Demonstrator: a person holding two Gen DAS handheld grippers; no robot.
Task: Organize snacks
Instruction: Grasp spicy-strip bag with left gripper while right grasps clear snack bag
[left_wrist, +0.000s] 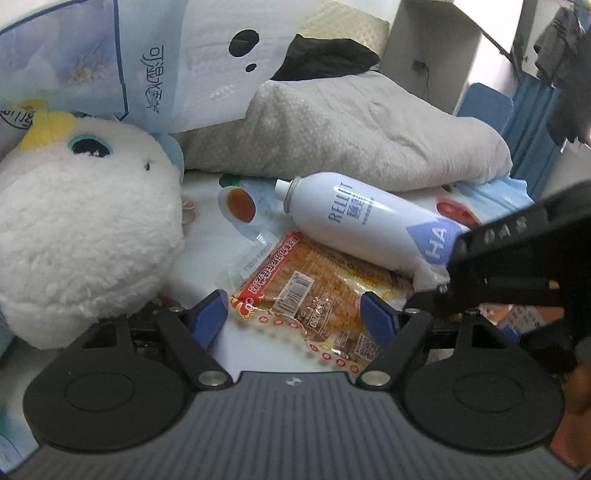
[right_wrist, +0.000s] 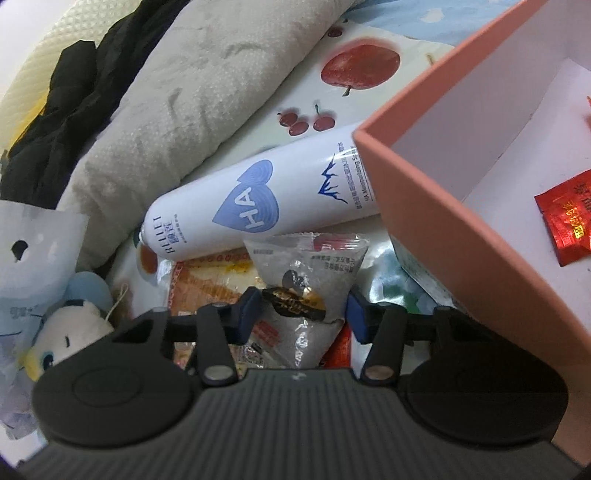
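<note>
Left wrist view: left gripper (left_wrist: 293, 314) jaws wide apart, straddling the orange biscuit packet (left_wrist: 314, 291) at frame centre; pads clear of it, nothing held. White spray can (left_wrist: 364, 221) lies across the packet's upper edge, its base hidden behind the right gripper (left_wrist: 448, 286), which enters from the right, mostly cut off. Plush toy (left_wrist: 81, 221) fills the left, grey blanket (left_wrist: 351, 129) above.

Right wrist view: right gripper's jaws partly closed around a clear grey snack pouch (right_wrist: 308, 280) at lower centre; can't tell whether the pads actually press it. Pouch bottom hidden by the gripper body. Pink box (right_wrist: 424, 192) at right, cropped by the frame, red sachet (right_wrist: 569, 225) inside. Packets under the pouch unreadable.
</note>
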